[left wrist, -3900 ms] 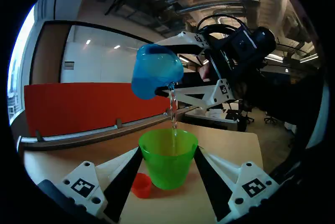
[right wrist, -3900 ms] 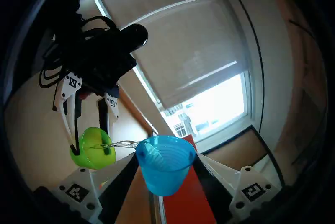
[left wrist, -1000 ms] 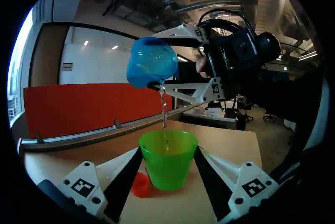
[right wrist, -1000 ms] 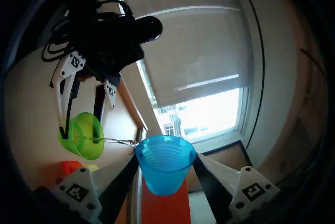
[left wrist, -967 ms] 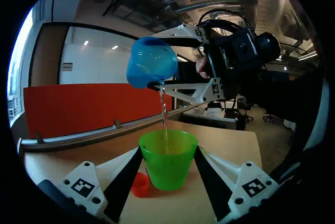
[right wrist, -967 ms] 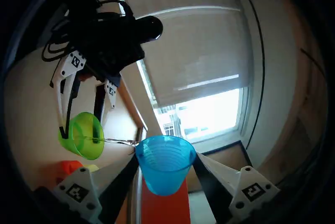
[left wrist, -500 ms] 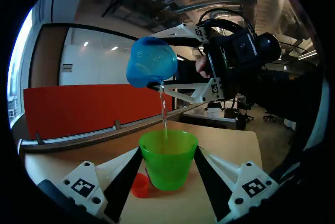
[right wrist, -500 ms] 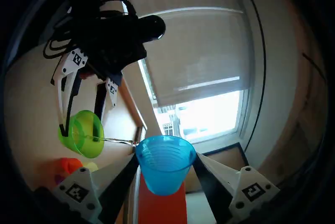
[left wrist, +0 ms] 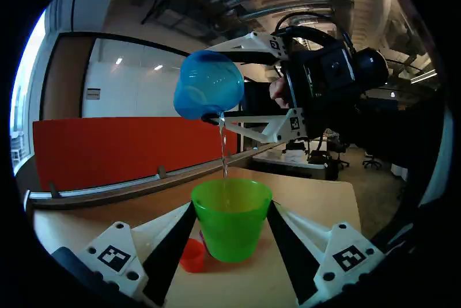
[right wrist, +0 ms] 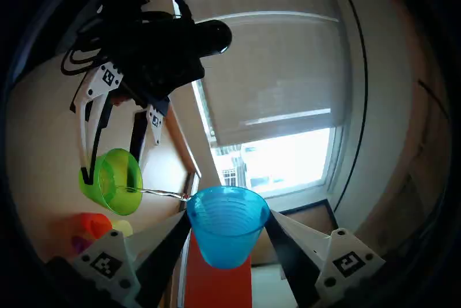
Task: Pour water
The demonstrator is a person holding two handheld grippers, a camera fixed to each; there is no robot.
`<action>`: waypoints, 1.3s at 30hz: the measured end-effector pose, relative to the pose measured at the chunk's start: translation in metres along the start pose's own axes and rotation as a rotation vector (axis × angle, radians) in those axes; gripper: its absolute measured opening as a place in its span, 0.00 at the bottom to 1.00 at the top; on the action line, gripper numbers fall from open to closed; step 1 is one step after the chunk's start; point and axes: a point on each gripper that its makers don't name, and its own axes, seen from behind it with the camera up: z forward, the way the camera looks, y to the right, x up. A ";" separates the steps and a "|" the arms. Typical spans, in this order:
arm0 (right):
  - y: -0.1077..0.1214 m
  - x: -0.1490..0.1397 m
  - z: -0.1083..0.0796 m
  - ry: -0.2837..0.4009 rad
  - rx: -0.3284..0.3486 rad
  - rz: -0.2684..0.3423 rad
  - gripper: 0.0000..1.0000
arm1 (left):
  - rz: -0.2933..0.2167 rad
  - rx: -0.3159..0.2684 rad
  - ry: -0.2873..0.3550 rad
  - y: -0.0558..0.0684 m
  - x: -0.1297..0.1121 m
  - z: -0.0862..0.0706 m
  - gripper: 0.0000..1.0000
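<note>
Water [left wrist: 222, 147] falls in a thin stream from the tilted blue cup [left wrist: 206, 86] into the green cup [left wrist: 231, 224] below.

Left gripper view: left tongs [left wrist: 231, 211] are closed to cup width on the green cup, both fingers pressing its sides, at the counter [left wrist: 322, 193]. A red cap [left wrist: 192, 255] lies just beside.

Right gripper view: right tongs [right wrist: 227, 220] are clamped on the blue cup, both fingers against its sides.

Risk: the stream enters near the far rim, so any drift of either hand would likely spill onto the counter.
</note>
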 end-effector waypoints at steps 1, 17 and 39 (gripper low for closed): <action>0.000 0.000 0.000 0.000 -0.001 -0.002 0.91 | -0.001 0.000 0.001 0.000 0.000 0.000 0.85; 0.005 0.003 -0.001 0.000 -0.014 -0.032 0.91 | 0.006 0.001 0.003 0.000 0.004 -0.002 0.85; 0.018 0.003 -0.004 -0.010 -0.038 -0.085 0.91 | 0.016 -0.001 0.002 0.000 0.005 -0.001 0.85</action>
